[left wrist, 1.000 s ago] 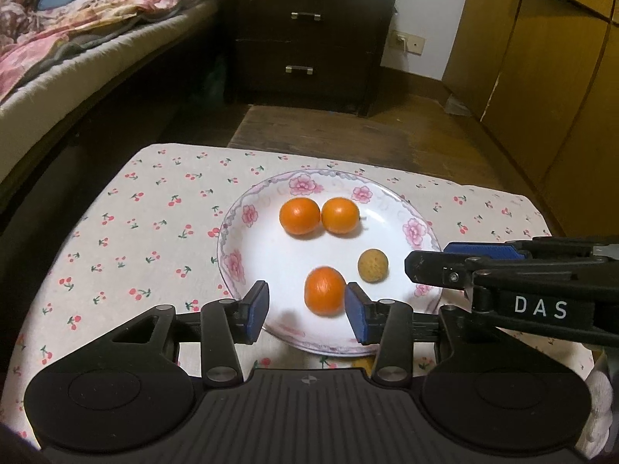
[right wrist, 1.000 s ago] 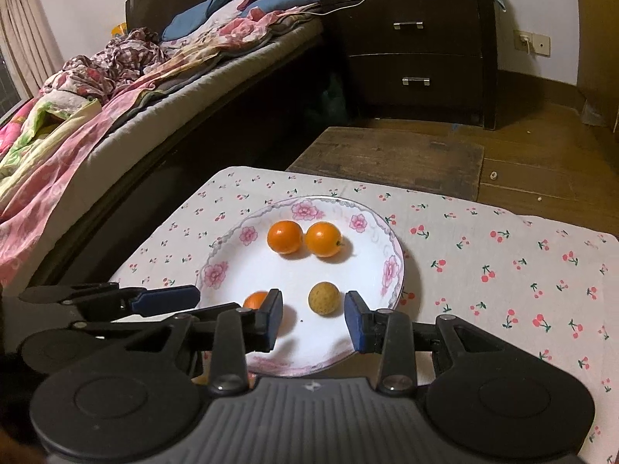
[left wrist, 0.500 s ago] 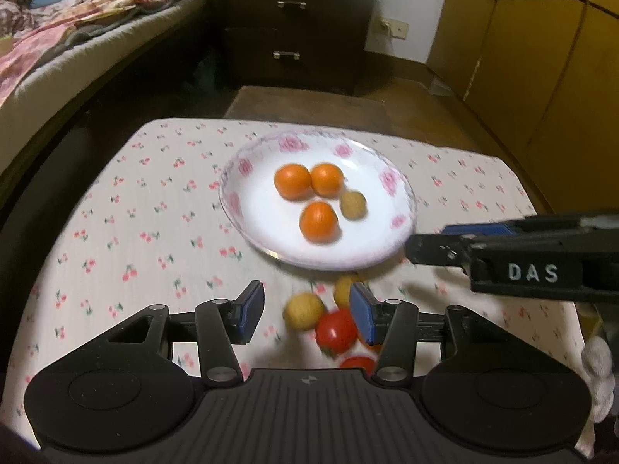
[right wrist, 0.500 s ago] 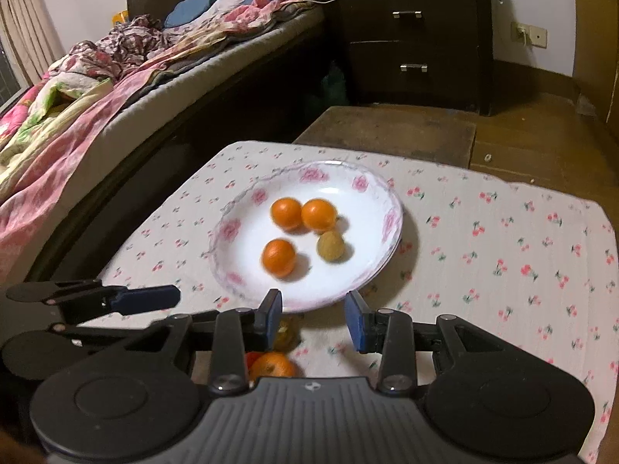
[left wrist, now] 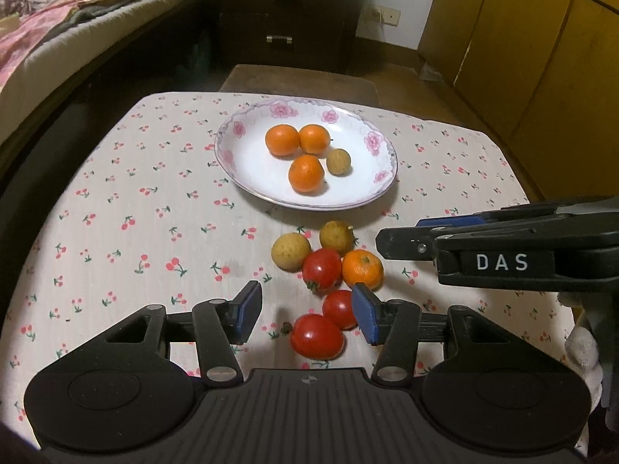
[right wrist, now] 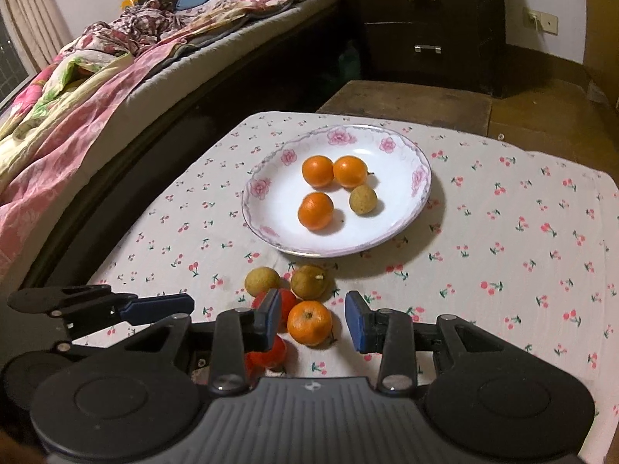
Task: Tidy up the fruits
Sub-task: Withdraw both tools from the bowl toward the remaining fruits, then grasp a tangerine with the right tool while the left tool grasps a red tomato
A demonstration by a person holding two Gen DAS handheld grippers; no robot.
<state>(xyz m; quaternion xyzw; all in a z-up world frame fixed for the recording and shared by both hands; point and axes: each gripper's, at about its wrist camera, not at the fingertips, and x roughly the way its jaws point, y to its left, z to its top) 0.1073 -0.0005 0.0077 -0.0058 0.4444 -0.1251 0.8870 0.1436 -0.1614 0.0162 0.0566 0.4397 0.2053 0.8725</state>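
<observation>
The bed [right wrist: 96,89] with its rumpled pink bedding ran along the left, and a dark nightstand [right wrist: 429,23] stood at its far end. Nearer, the surface [left wrist: 127,208] wore a white cloth printed with cherries. Toward its far side sat the flowered plate [left wrist: 247,162], which held three oranges [left wrist: 306,173] and one small brown fruit [left wrist: 339,161], the two rear oranges touching each other.

The left claw [left wrist: 305,312] hung low over the near edge with its blue pads spread wide, gripping nothing. The right claw [right wrist: 313,321] was likewise spread and empty, and its side profile reached in from the right of the left wrist view.

Just in front of the plate, a loose cluster lay on the cloth: two brown fruits [left wrist: 291,251], a fourth orange [left wrist: 362,269] and three tomatoes [left wrist: 322,270]. The nearest tomato [left wrist: 317,336] lay between the left claw's pads, while the loose orange lay between the right claw's pads.
</observation>
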